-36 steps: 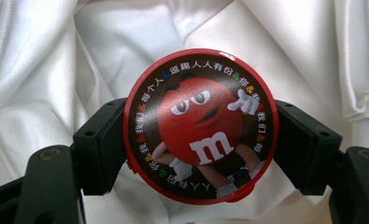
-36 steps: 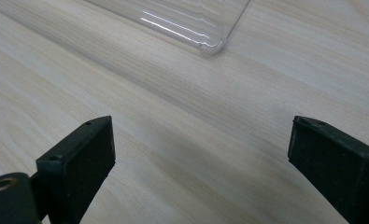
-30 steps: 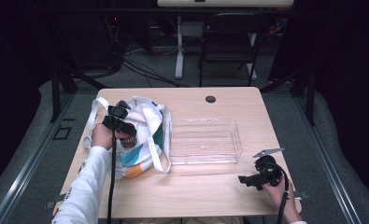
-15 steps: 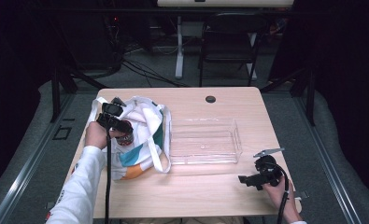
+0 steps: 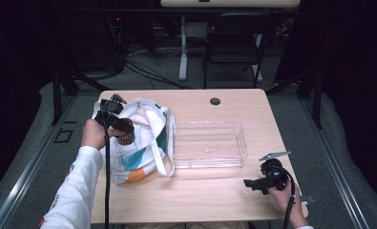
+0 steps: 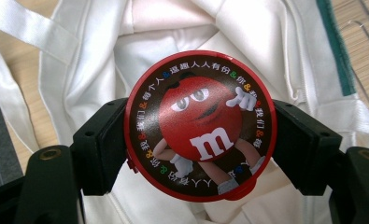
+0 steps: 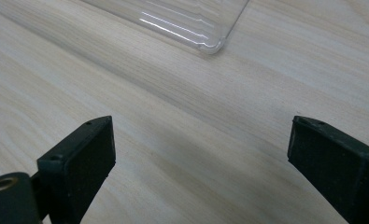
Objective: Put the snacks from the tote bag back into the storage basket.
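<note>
A round red-lidded candy tin (image 6: 201,125) with a red cartoon figure on its brown lid sits between the jaws of my left gripper (image 6: 202,140), which is shut on its sides. In the high view the tin (image 5: 126,137) hangs just above the mouth of a white tote bag (image 5: 143,143) with teal and orange patches, my left gripper (image 5: 115,121) over the bag's left part. My right gripper (image 5: 252,183) rests low near the table's front right corner, jaws wide open over bare wood (image 7: 201,154).
A clear plastic tray (image 5: 209,144) lies empty in the middle of the wooden table (image 5: 224,202), right of the bag; its corner (image 7: 210,44) lies ahead of my right gripper. A small black disc (image 5: 215,101) sits near the far edge. A chair (image 5: 234,45) stands beyond.
My left gripper has drifted a little left and toward the far side with the tin, lifting it from the bag. The right gripper has stayed put.
</note>
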Action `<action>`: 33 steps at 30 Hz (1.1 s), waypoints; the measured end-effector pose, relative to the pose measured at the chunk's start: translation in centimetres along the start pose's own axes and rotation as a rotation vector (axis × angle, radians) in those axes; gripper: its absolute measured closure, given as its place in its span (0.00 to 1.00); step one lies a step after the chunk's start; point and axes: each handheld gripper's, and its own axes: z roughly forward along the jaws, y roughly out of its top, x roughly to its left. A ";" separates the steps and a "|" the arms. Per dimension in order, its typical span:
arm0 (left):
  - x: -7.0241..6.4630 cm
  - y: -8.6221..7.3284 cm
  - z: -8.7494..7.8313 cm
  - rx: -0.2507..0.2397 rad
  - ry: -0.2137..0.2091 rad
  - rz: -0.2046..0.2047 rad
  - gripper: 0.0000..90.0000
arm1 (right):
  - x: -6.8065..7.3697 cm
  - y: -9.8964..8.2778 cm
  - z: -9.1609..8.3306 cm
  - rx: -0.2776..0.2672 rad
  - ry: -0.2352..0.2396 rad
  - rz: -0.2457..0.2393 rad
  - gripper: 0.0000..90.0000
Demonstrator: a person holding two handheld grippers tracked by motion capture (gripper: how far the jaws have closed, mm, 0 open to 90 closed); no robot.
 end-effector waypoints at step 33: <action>-2.1 2.2 -3.3 -0.052 0.003 0.060 0.29 | -0.1 0.0 -0.1 -0.005 0.007 0.007 0.08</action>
